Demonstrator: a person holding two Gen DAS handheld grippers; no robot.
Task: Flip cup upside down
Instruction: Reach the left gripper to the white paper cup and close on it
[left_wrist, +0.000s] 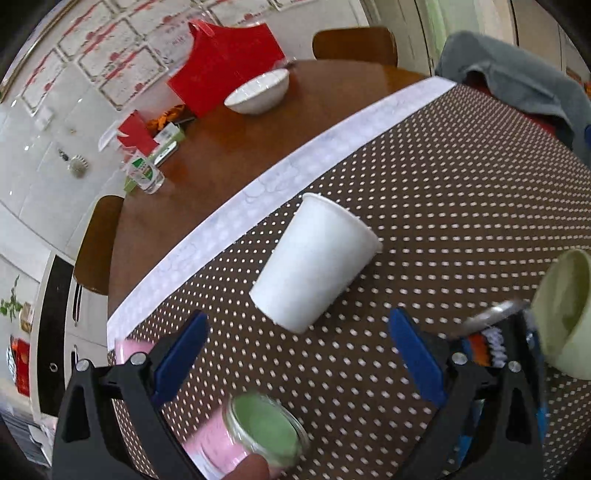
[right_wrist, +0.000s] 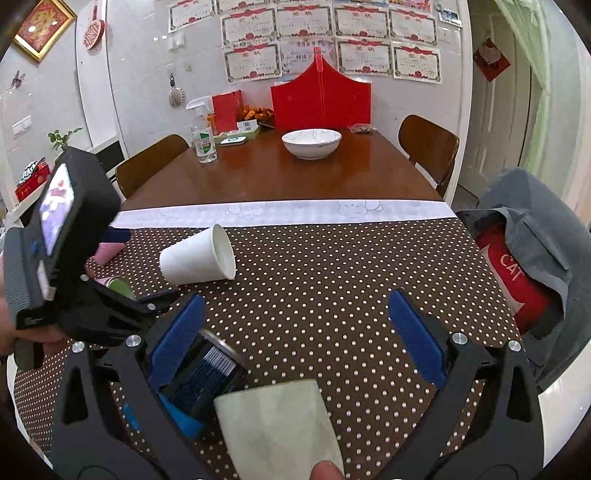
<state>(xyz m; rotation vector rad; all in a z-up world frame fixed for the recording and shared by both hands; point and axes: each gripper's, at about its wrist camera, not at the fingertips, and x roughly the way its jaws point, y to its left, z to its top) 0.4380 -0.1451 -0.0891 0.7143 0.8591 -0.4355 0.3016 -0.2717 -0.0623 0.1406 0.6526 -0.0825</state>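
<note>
A white paper cup (left_wrist: 317, 262) lies on its side on the brown dotted tablecloth (left_wrist: 443, 206). In the right wrist view the cup (right_wrist: 197, 256) lies at centre left with its mouth facing right. My left gripper (left_wrist: 299, 350) is open and empty, just short of the cup's base. The left gripper's body (right_wrist: 66, 254) shows at the left of the right wrist view. My right gripper (right_wrist: 295, 332) is open and empty, well to the right of the cup and nearer than it.
A pale green cup (right_wrist: 280, 424), a dark can (right_wrist: 207, 373) and a pink jar with a green lid (left_wrist: 258, 432) lie close to the grippers. A white bowl (right_wrist: 311, 142), spray bottle (right_wrist: 202, 142) and red stand (right_wrist: 319, 99) sit far back. A grey-draped chair (right_wrist: 532, 258) is at right.
</note>
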